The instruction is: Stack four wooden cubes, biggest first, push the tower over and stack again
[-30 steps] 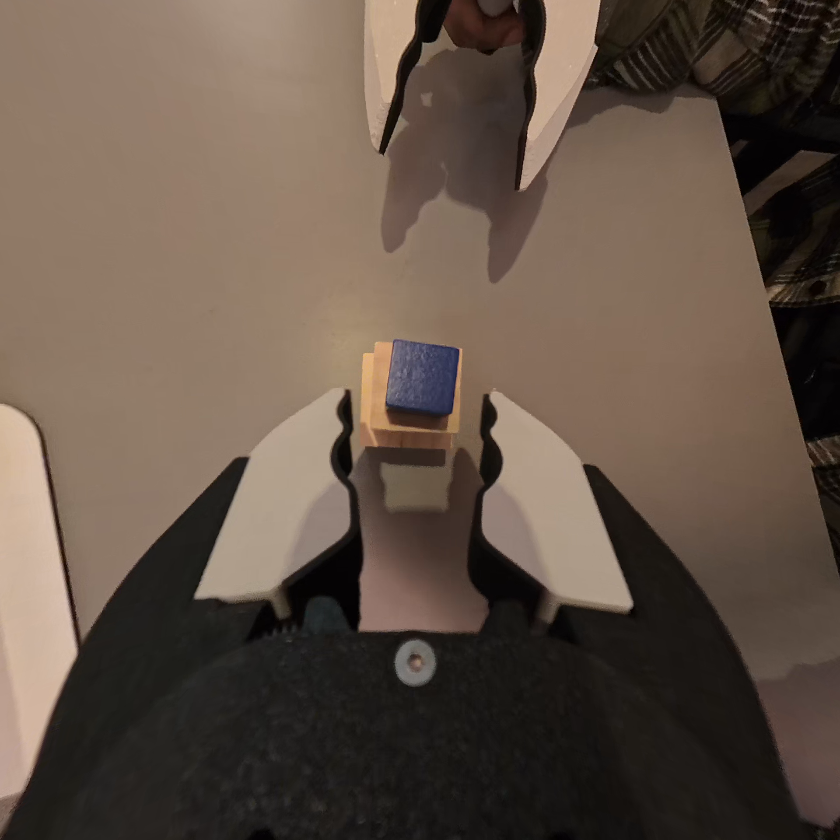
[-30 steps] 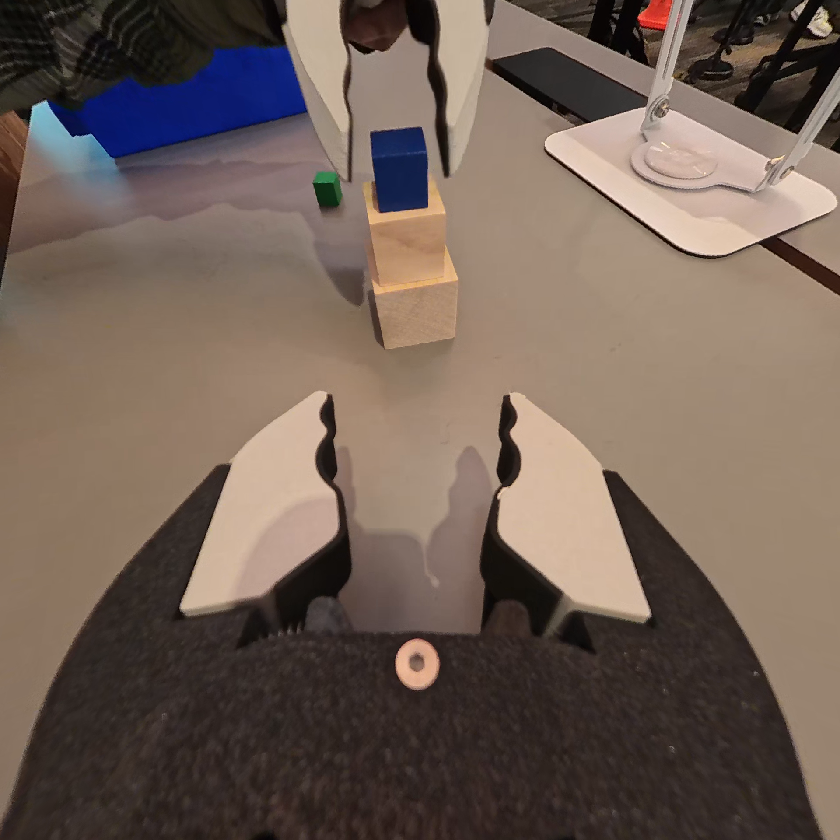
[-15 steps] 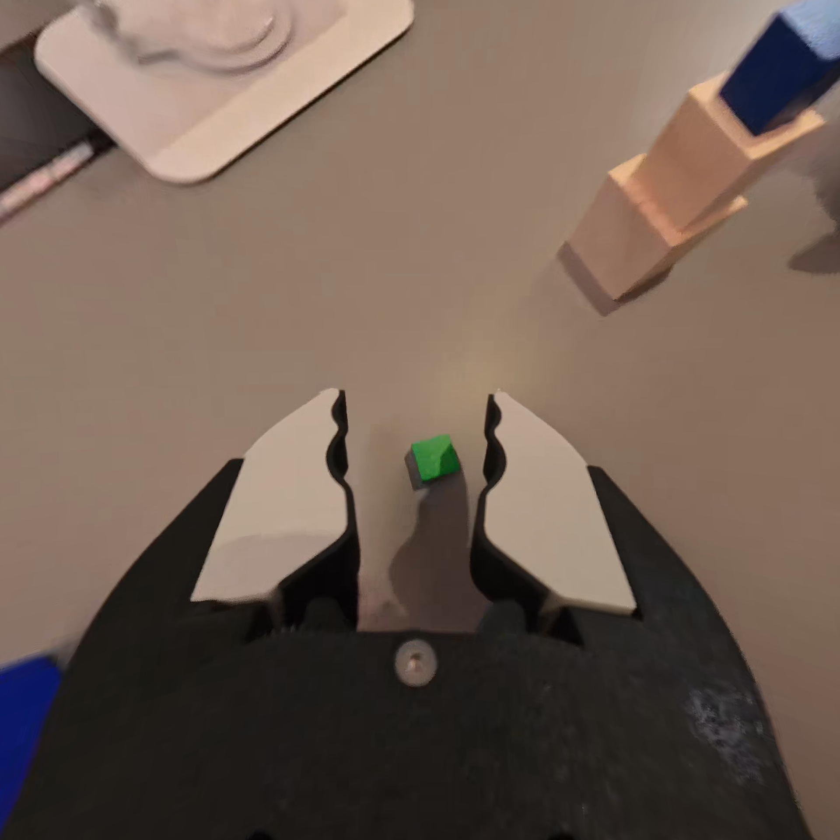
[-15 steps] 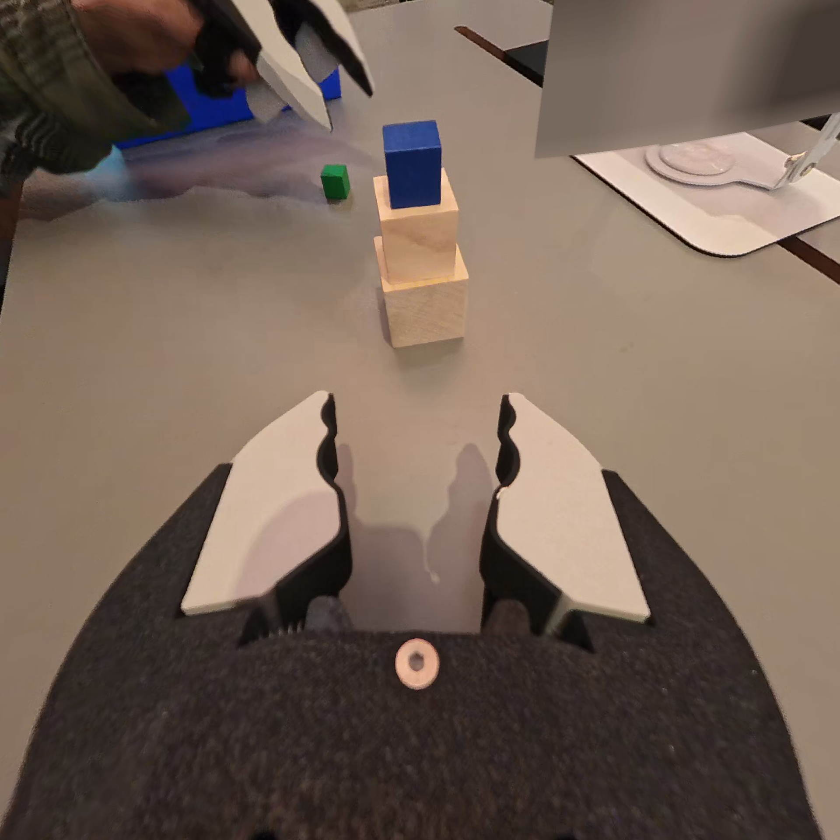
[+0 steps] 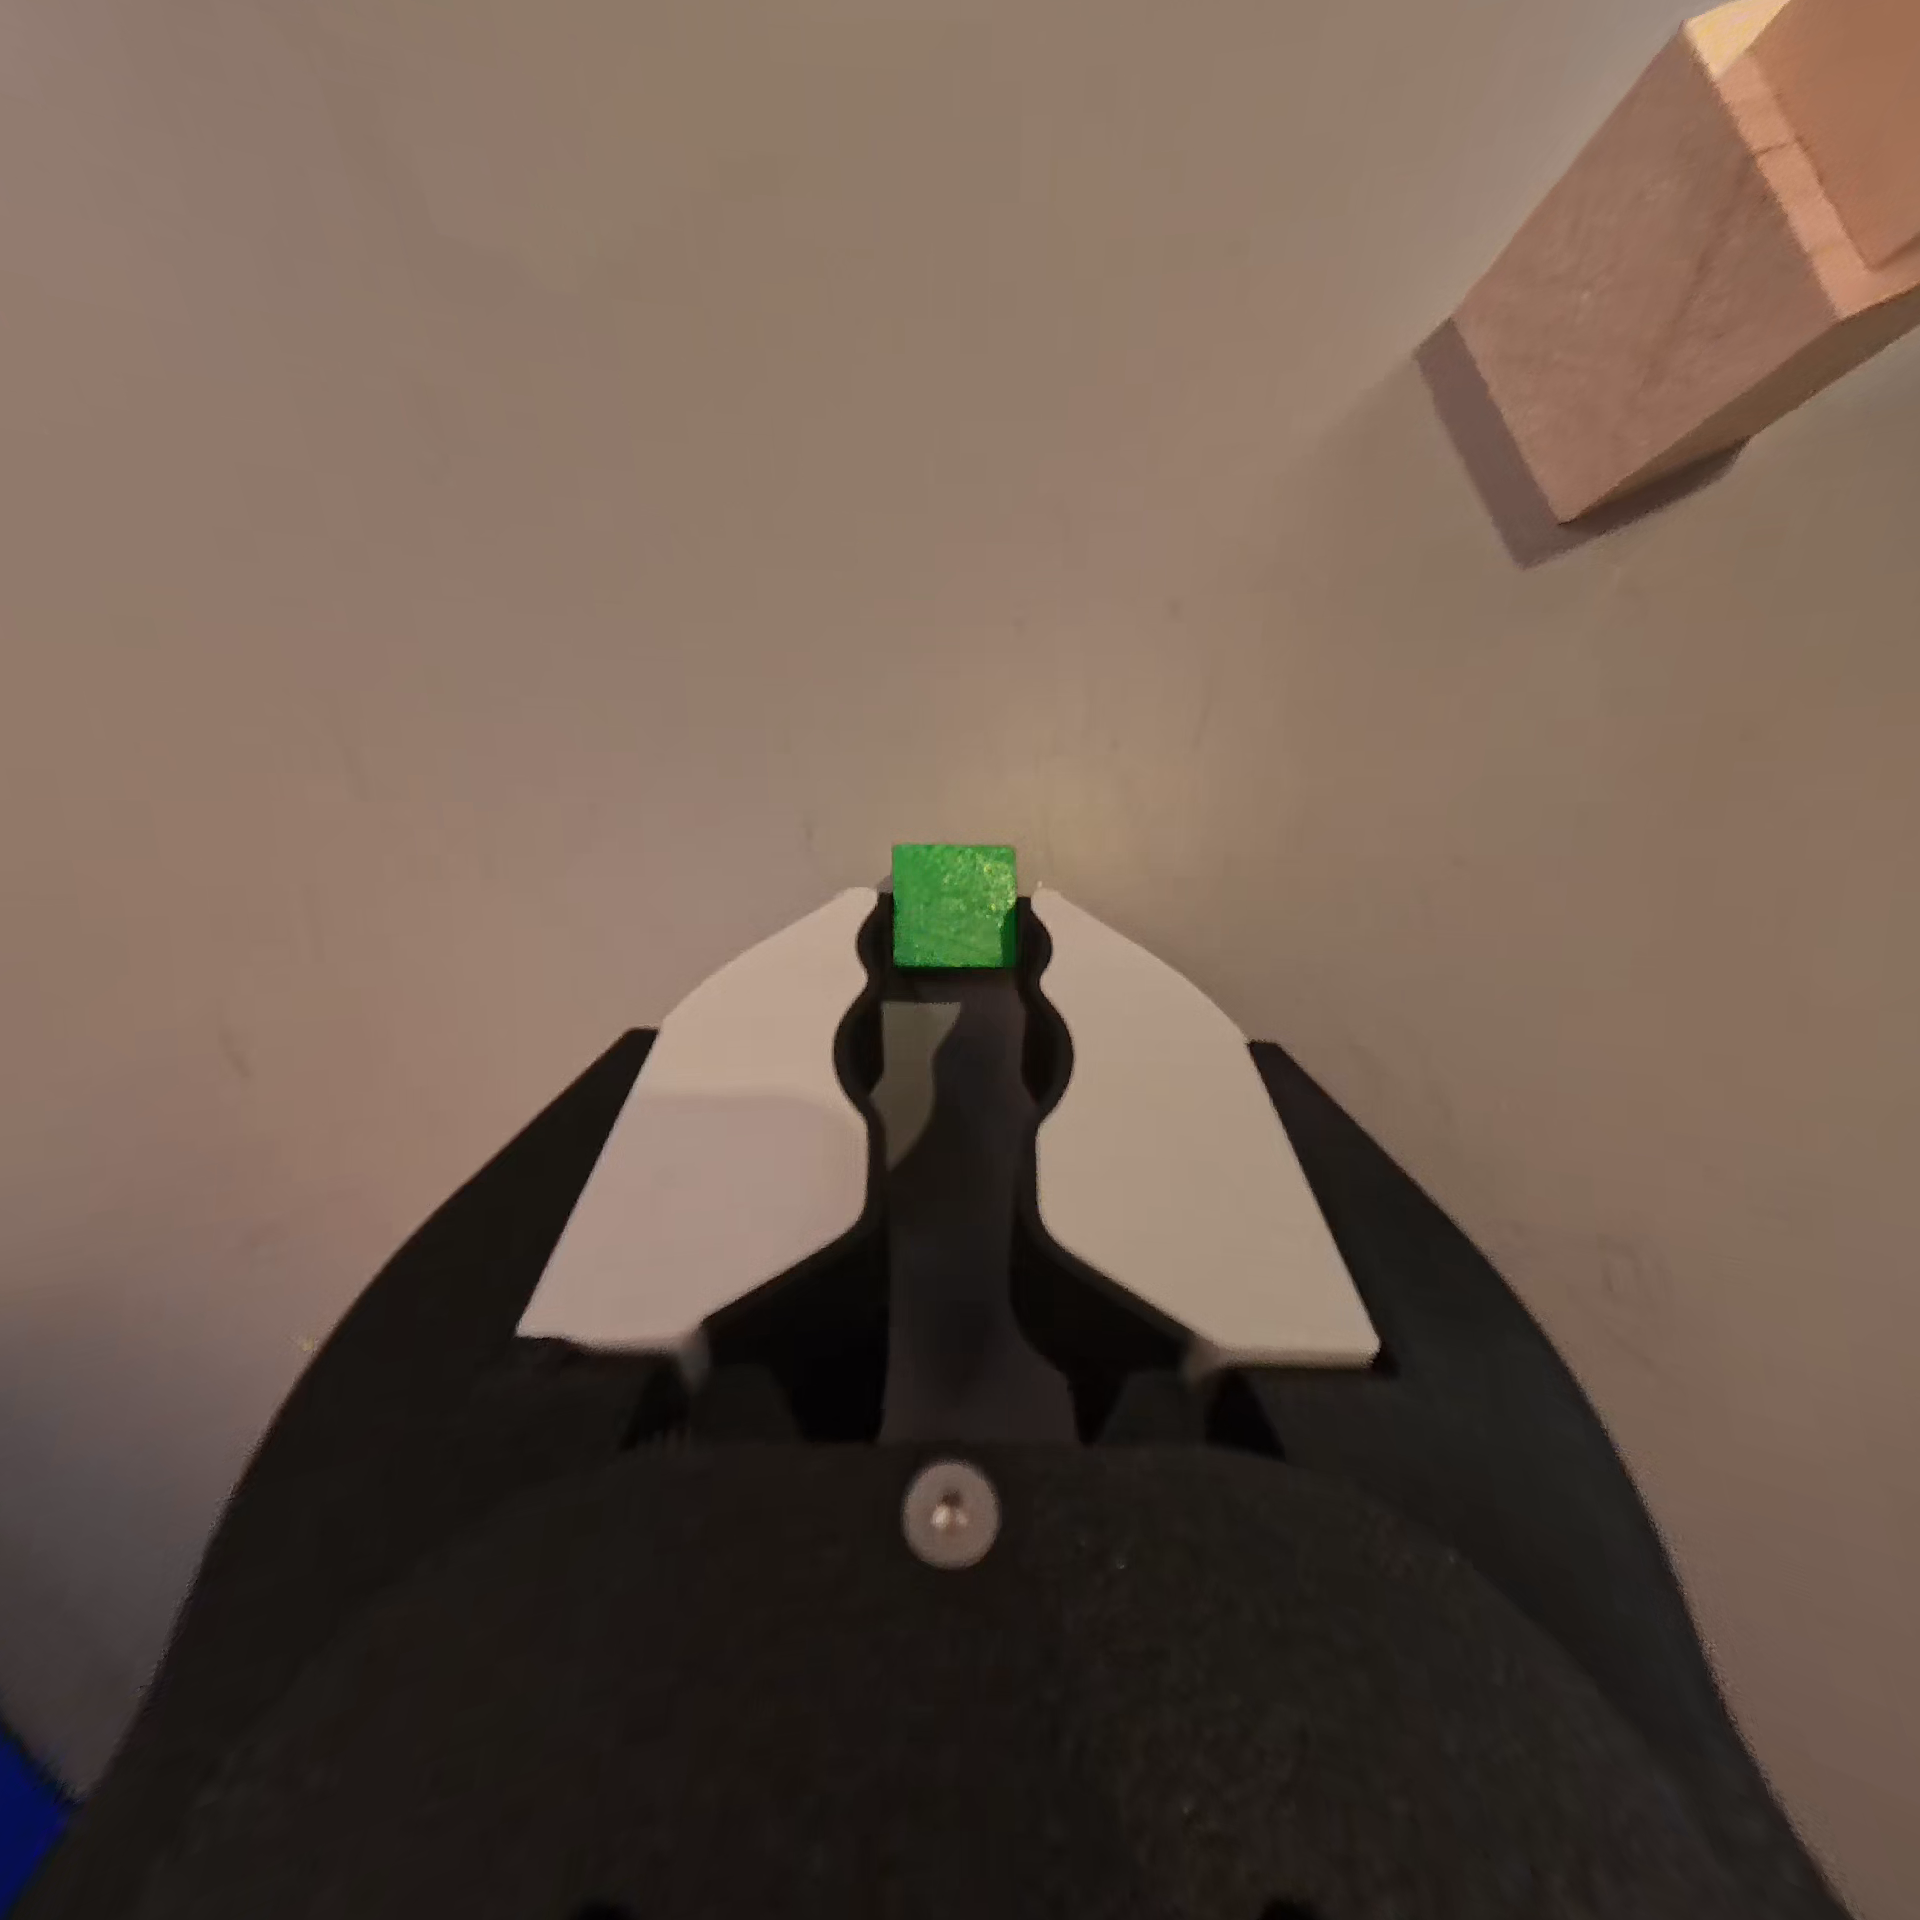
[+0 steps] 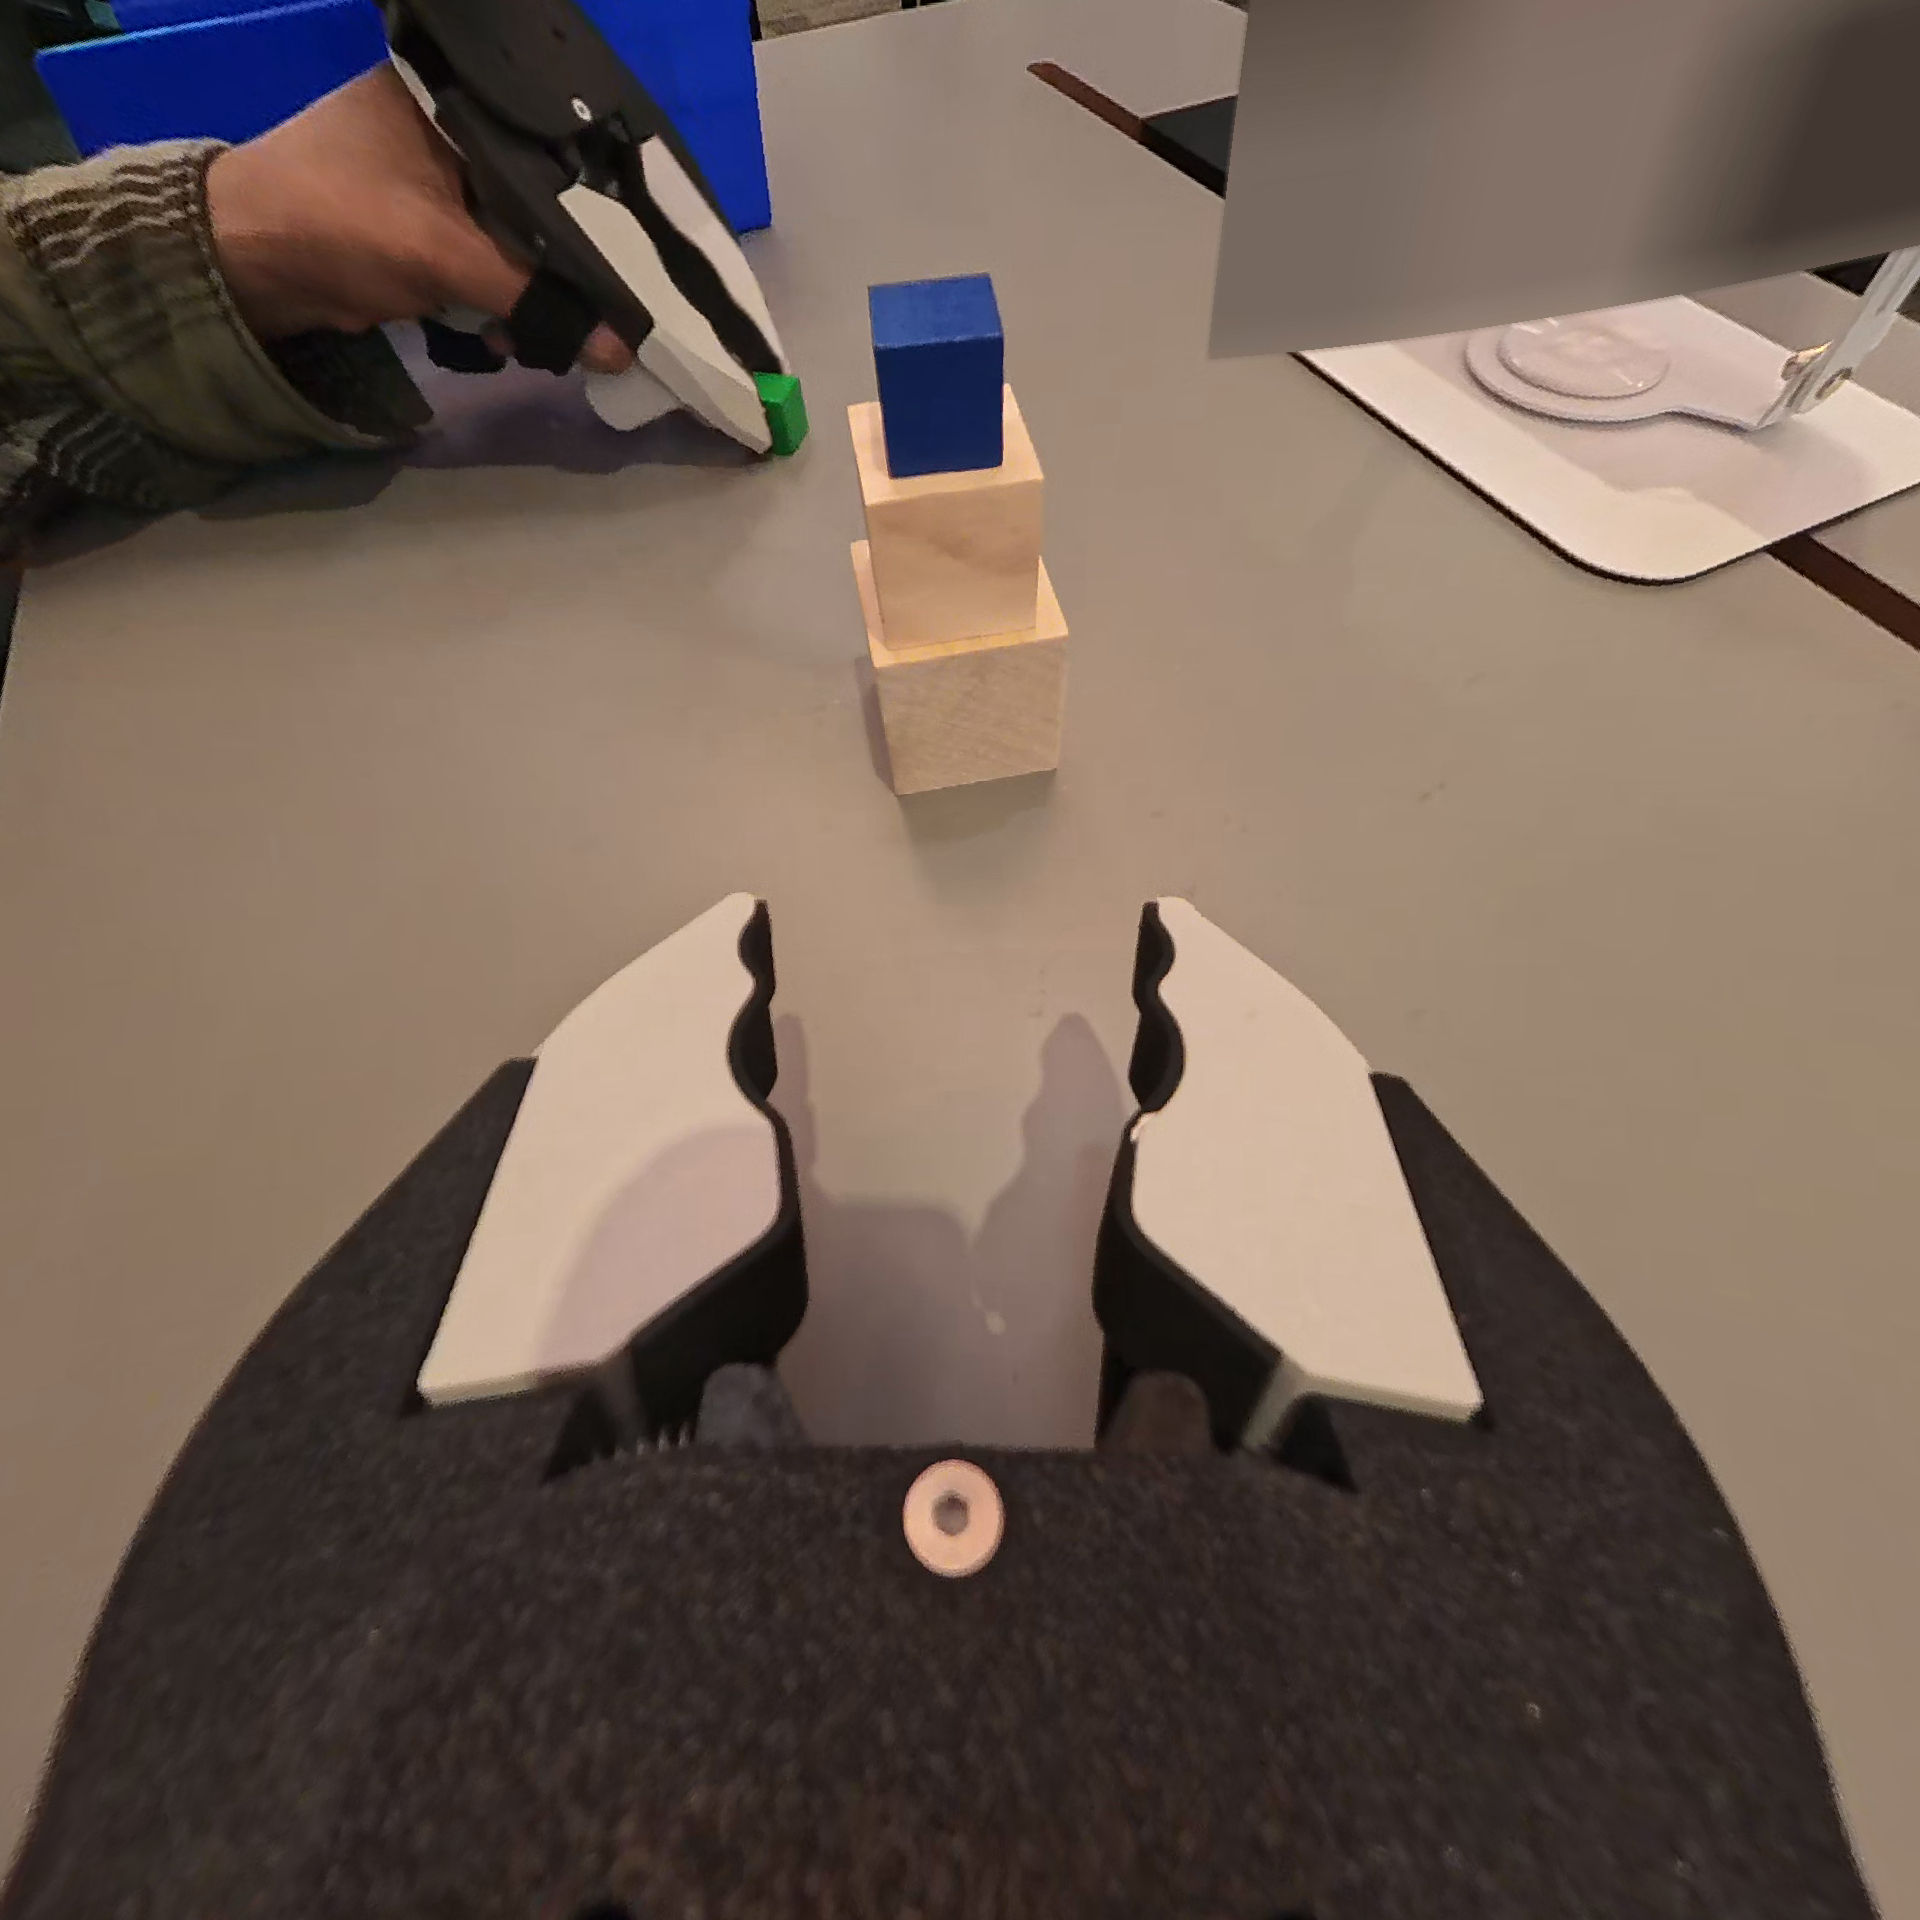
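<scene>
Left wrist view: the tower is cut off by the upper right frame edge; only the large pale wooden base cube (image 5: 1662,301) and a sliver of the cube above it show. Left gripper (image 5: 956,920) is pinched narrow on the small green wooden cube (image 5: 953,906), down at the grey table (image 5: 520,520); whether the cube rests on the surface cannot be told. Right wrist view: green cube (image 6: 781,412) sits just left of the tower, apart from it. Medium pale wooden cube (image 6: 951,545) and blue painted cube (image 6: 937,372) are stacked, slightly offset. Right gripper (image 6: 956,966) hangs wide and empty, bare table between it and the tower. A grey patch masks the far right corner. A blue box (image 6: 208,94) stands along the far left edge.
</scene>
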The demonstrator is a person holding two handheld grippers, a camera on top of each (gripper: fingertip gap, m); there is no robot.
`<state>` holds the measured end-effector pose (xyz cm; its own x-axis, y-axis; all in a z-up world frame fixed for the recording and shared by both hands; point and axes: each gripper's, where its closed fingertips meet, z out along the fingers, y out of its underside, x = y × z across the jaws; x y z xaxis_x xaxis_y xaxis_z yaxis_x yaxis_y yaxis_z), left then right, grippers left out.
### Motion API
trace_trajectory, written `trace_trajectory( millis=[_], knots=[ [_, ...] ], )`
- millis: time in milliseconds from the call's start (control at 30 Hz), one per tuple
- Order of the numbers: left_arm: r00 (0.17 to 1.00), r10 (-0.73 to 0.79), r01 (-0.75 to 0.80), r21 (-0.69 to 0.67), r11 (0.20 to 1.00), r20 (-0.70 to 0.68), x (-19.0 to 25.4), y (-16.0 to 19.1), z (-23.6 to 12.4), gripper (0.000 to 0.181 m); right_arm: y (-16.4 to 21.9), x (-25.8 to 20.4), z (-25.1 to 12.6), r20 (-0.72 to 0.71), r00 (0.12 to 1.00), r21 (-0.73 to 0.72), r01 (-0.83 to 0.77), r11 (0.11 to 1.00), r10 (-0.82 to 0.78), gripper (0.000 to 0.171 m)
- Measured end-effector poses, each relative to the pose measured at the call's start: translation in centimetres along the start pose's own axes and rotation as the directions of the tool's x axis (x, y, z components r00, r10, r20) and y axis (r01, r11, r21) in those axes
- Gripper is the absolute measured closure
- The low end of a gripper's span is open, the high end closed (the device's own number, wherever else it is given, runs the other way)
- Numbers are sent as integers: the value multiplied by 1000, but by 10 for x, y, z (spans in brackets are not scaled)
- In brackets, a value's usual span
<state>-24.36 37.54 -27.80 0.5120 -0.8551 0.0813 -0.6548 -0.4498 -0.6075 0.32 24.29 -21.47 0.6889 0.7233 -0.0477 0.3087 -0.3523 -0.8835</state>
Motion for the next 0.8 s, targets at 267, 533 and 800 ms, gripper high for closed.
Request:
trace_trajectory(
  millis=[267, 533, 800],
  knots=[
    [893, 387, -345, 203, 916, -229, 61, -105, -50, 160, 0, -2, 0, 15, 1000, 1, 7, 1000, -7, 109],
    [511, 705, -724, 196, 661, -492, 145, -153, -49, 159, 2, -2, 0, 20, 1000, -5, 8, 1000, -8, 110],
    [423, 731, -764, 223, 605, -535, 155, -156, -26, 159, 2, -4, 0, 29, 1000, -4, 11, 1000, -11, 112]
  ],
)
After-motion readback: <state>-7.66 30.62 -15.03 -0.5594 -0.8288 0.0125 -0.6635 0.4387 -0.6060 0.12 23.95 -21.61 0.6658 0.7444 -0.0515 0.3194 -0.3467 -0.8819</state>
